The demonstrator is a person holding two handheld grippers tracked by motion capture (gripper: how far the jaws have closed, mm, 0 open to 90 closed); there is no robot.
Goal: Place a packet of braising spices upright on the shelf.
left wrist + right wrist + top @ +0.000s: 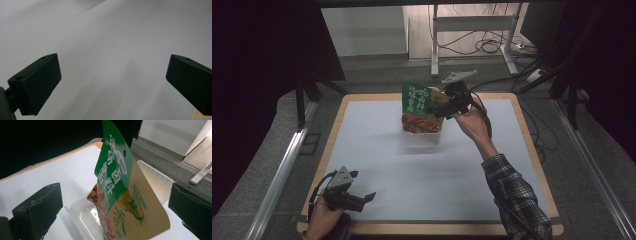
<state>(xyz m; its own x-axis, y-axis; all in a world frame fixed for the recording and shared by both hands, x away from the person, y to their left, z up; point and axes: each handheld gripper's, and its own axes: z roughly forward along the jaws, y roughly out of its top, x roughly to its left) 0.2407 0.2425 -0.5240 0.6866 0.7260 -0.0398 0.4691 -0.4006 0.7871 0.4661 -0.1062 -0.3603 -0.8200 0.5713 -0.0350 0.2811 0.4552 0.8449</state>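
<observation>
A clear plastic container [424, 136] sits at the back middle of the white table top [422, 175]. A green printed snack packet [417, 100] stands upright in it, with a tan packet [439, 97] leaning against its right side. My right gripper [439, 107] hovers just right of the packets, open. In the right gripper view the green packet [113, 170] and tan packet [140, 217] rise between the wide-apart jaws without touching either pad, above the container [155, 180]. My left gripper [366, 201] rests open at the front left corner, with bare white table [112, 37] between its jaws.
The table's wooden rim [532, 150] frames the white surface. Beyond the far edge stand a desk's metal legs [434, 45] and loose cables [482, 47] on the floor. Dark curtains flank both sides.
</observation>
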